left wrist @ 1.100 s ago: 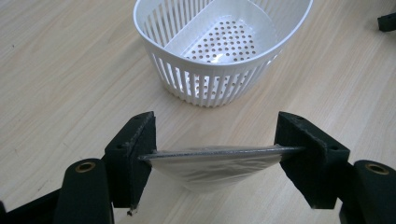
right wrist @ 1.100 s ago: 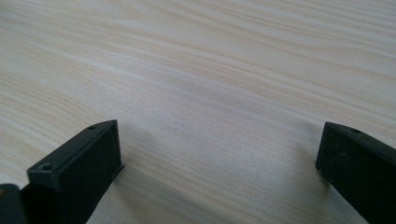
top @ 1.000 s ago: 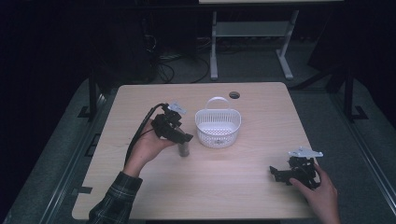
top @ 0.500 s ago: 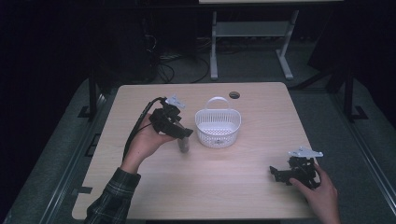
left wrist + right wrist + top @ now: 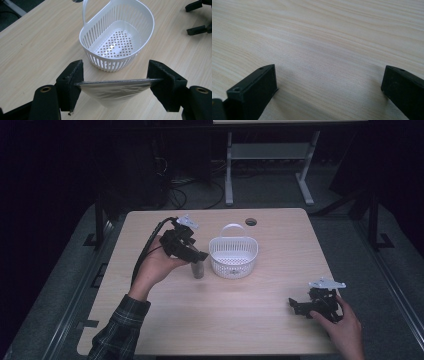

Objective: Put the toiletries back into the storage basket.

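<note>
A white slotted basket (image 5: pixel 233 256) with a loop handle stands on the table's far middle; its perforated floor (image 5: pixel 115 45) is bare. Just left of it my left gripper (image 5: pixel 197 256) is shut on a silvery flat pouch (image 5: pixel 112 91). The pouch (image 5: pixel 198 269) hangs from the jaws down toward the tabletop. In the left gripper view the gripper (image 5: pixel 115 80) pinches the pouch's top edge, with the basket right behind it. My right gripper (image 5: pixel 296 306) rests low at the front right, open, nothing between its jaws (image 5: pixel 329 82).
The pale wooden table (image 5: pixel 240 320) has a round cable hole (image 5: pixel 251 222) near its far edge. Dark floor, cables and a white frame stand beyond the table. The other gripper's jaw tips (image 5: pixel 197 30) show at the top right of the left gripper view.
My left gripper has moved slightly up and back with the pouch, staying beside the basket. The right gripper has not moved.
</note>
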Motion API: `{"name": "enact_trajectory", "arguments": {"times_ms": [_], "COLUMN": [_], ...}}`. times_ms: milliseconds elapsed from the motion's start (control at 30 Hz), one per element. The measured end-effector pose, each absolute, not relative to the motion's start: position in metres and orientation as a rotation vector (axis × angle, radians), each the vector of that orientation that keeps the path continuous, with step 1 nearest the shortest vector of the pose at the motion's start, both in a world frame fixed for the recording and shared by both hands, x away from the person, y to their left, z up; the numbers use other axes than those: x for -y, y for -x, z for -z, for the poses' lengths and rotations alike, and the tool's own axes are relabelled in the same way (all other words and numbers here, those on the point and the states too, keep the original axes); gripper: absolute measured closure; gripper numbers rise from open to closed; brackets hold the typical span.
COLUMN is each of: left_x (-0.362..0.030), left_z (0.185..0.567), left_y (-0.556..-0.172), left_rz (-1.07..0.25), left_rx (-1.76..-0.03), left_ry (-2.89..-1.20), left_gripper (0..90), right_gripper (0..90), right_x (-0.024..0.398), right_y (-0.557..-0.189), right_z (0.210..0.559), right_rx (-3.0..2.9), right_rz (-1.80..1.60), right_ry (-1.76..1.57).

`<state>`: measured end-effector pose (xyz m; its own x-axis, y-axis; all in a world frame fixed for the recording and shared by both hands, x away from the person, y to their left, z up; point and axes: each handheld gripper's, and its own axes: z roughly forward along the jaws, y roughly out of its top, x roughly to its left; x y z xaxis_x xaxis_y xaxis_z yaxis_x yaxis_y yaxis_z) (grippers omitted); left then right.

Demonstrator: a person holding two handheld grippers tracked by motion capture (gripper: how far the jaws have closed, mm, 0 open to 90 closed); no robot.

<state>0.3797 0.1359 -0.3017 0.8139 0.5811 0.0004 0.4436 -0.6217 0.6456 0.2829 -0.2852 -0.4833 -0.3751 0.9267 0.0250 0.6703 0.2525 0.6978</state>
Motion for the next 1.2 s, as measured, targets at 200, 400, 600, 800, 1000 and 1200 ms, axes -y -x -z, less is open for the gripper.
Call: {"name": "enact_trajectory", "arguments": {"times_ms": [200, 400, 600, 800, 1000, 1200], "left_x": [-0.134, -0.131, -0.127, -0.123, -0.119, -0.113], "left_z": [0.294, 0.283, 0.273, 0.264, 0.257, 0.25], "left_y": [-0.382, -0.383, -0.386, -0.388, -0.391, -0.394], "left_rz": [-0.279, -0.29, -0.293, -0.298, -0.297, -0.299], "left_rx": [-0.743, -0.734, -0.722, -0.716, -0.707, -0.696], "left_ry": [-2.337, -2.325, -2.319, -2.311, -2.304, -2.307], "left_gripper": [29.5, 29.5, 29.5, 29.5, 29.5, 29.5], "right_gripper": [0.0, 0.0, 0.0, 0.0, 0.0, 0.0], "right_x": [0.285, 0.285, 0.285, 0.285, 0.285, 0.285], "right_y": [-0.283, -0.283, -0.283, -0.283, -0.283, -0.283], "right_z": [0.483, 0.483, 0.483, 0.483, 0.483, 0.483], "right_rx": [-2.139, -2.138, -2.139, -2.139, -2.138, -2.137], "right_rz": [-0.891, -0.891, -0.89, -0.889, -0.891, -0.891], "right_ry": [-1.458, -1.458, -1.458, -1.457, -1.458, -1.458]}}
